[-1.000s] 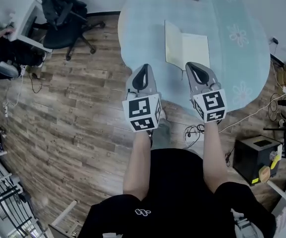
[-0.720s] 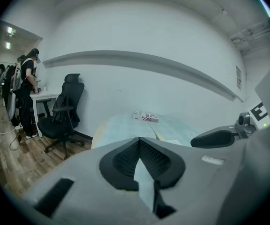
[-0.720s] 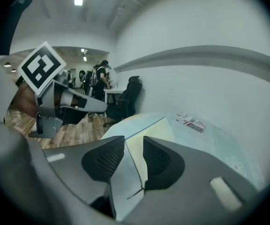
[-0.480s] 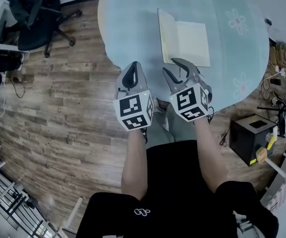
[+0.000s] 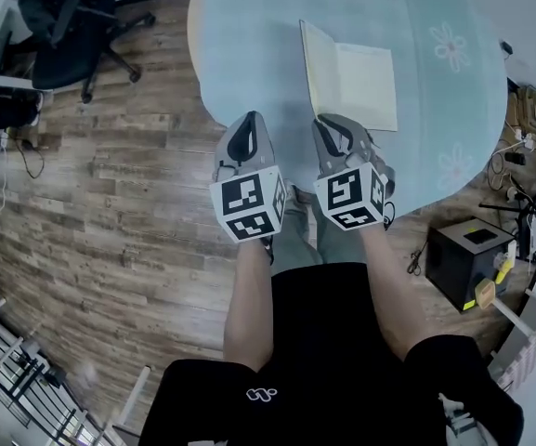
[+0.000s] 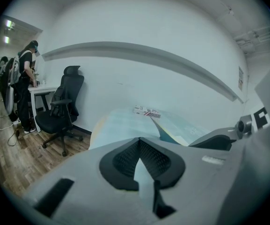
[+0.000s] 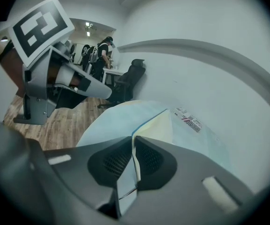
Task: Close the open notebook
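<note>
An open notebook (image 5: 365, 82) with cream pages lies on the round pale blue table (image 5: 249, 45); its left leaf (image 7: 156, 125) stands raised at a slant. My right gripper (image 5: 323, 121) is at the near corner of that leaf. Its jaws are closing, and in the right gripper view (image 7: 133, 138) the cream edge of the leaf fills the narrow gap between them. My left gripper (image 5: 246, 124) hangs over the table's near edge, left of the notebook, shut and empty (image 6: 139, 138). The notebook (image 6: 170, 134) shows ahead to its right.
A small printed box (image 6: 147, 111) lies at the table's far side. A black office chair (image 5: 68, 26) stands on the wood floor to the left, with a person (image 6: 25, 83) at a desk beyond. A black box (image 5: 467, 263) and cables lie on the floor at right.
Both grippers have come down to the table's near edge. The right jaws stood wide open half a second ago and are now nearly together at the notebook's corner.
</note>
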The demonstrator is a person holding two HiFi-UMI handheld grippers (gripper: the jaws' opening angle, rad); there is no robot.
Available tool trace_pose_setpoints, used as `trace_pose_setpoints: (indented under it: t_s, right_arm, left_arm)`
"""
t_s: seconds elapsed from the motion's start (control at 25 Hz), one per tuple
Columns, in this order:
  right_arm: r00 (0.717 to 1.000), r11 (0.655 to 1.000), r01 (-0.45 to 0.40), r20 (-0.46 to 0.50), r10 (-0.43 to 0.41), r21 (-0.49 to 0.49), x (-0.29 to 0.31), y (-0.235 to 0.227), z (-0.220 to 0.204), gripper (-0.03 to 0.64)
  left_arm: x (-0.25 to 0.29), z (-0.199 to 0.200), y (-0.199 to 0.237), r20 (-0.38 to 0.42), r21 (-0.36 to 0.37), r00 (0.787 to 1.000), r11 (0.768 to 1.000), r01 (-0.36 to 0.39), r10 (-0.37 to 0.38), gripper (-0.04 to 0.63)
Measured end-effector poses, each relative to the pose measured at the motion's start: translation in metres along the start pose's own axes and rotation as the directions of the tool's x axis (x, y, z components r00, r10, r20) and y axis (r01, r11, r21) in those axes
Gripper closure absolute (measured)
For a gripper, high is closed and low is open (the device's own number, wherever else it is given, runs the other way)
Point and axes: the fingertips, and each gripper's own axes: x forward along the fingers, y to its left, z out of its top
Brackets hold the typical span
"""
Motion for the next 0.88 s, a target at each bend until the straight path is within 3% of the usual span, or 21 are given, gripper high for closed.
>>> trace_pose_setpoints:
  t_s: [0.28, 0.52, 0.88]
  right_arm:
    - [0.997, 0.997, 0.053, 0.062, -0.056, 0.054, -0.023, -0.028, -0.012, 0.595]
    - [0.989, 0.977, 0.091, 0.097, -0.111, 0.191, -0.042, -0.057, -0.037, 0.597]
    - [0.983, 0.946, 0.178, 0.003, -0.186, 0.269, -0.053, -0.092, -0.097, 0.588]
  left_arm:
    - [0.021, -0.008, -0.032, -0.023, 0.017, 0.997, 0.997, 0.074, -0.074, 0.592]
    - [0.036, -0.015, -0.064, -0.046, 0.040, 0.990, 0.991, 0.132, -0.130, 0.592]
    - [0.045, -0.023, -0.084, -0.072, 0.052, 0.986, 0.986, 0.157, -0.153, 0.592]
